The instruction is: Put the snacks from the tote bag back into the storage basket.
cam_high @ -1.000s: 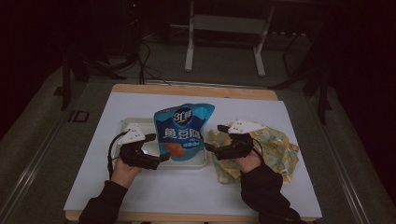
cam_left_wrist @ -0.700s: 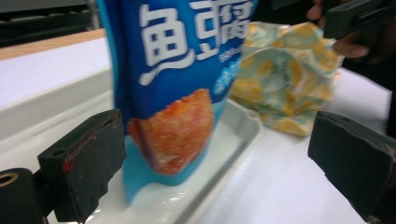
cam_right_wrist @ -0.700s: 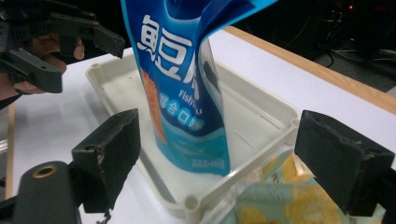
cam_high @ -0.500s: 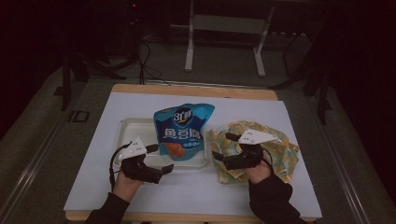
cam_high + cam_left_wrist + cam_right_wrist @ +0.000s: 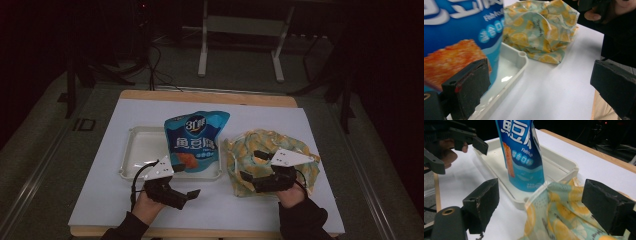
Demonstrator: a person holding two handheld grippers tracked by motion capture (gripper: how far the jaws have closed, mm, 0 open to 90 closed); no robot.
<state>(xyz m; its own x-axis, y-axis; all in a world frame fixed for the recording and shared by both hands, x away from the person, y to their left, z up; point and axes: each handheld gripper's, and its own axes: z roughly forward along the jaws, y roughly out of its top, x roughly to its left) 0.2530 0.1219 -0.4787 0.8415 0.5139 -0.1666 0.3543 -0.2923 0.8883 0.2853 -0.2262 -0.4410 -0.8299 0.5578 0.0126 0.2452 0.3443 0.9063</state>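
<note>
The blue snack pouch (image 5: 196, 142) stands upright in the white tray (image 5: 134, 162) at the centre of the high view, its long axis vertical. Just right of the tray, touching its corner in the left gripper view, lies the crumpled lemon-print bag (image 5: 270, 155).

The right gripper (image 5: 254, 167) hovers over that bag's lower left part, jaws spread wide with nothing between them; the fabric lies directly ahead and below in the right gripper view, so this hand is much the nearer.

The left gripper (image 5: 186, 196) sits lower left, below the tray's front rim, jaws also spread and empty.

Bare white tabletop (image 5: 220, 210) along the bottom edge leaves open room for pulling the bag clear.
</note>
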